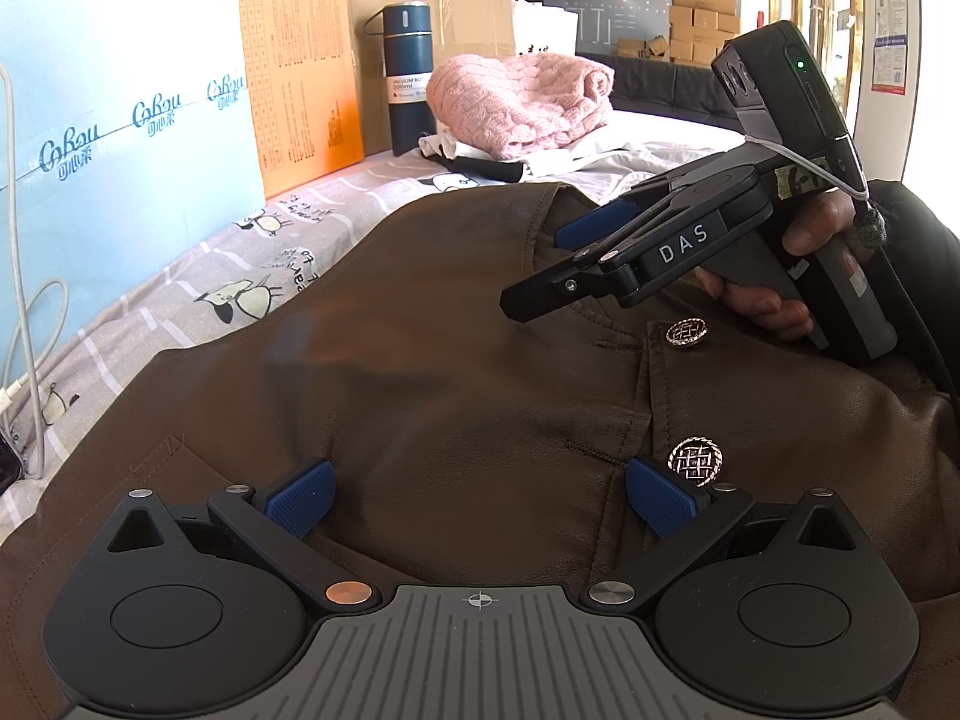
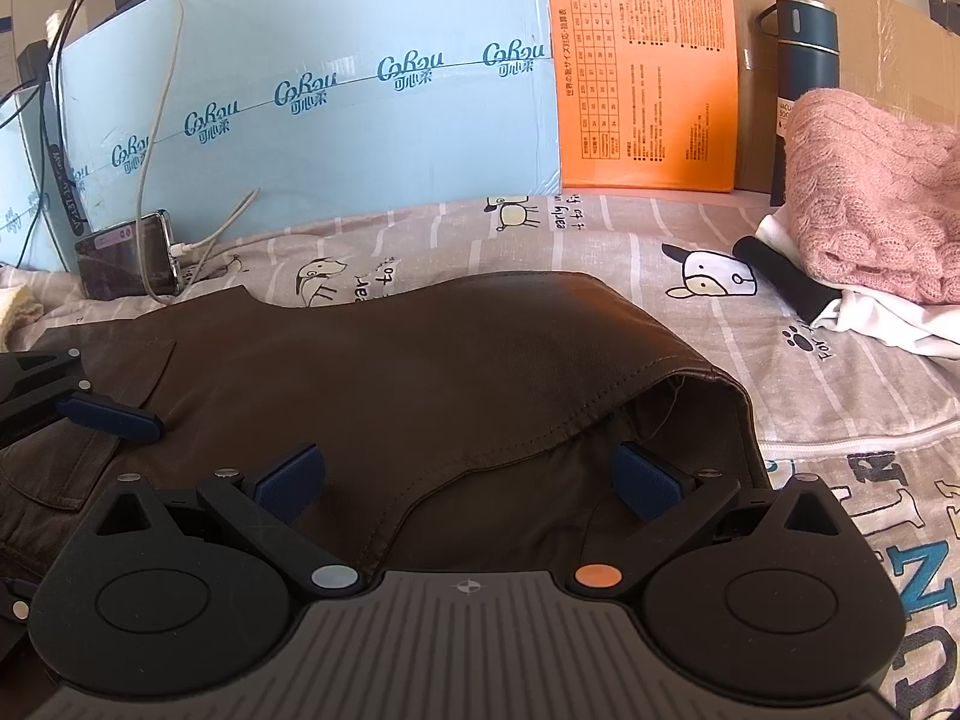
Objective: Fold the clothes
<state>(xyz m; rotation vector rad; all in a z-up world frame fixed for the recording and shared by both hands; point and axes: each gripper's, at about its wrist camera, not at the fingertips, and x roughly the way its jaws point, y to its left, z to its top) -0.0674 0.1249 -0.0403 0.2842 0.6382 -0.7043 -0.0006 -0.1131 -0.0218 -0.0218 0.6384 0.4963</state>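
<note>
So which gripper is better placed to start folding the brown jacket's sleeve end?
Probably the right gripper: open, its fingers straddle the brown jacket's open sleeve end. The left gripper, also open, sits mid-panel by a button.

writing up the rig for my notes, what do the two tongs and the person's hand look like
Both tongs are alike: black linkage arms with silver rivets, blue textured pads, and a grey ribbed base with a crosshair mark. The left tongs and right tongs match. Seen from the left camera, the right unit carries "DAS" lettering, a black camera block with a green light, and a dark sleeve.
</note>
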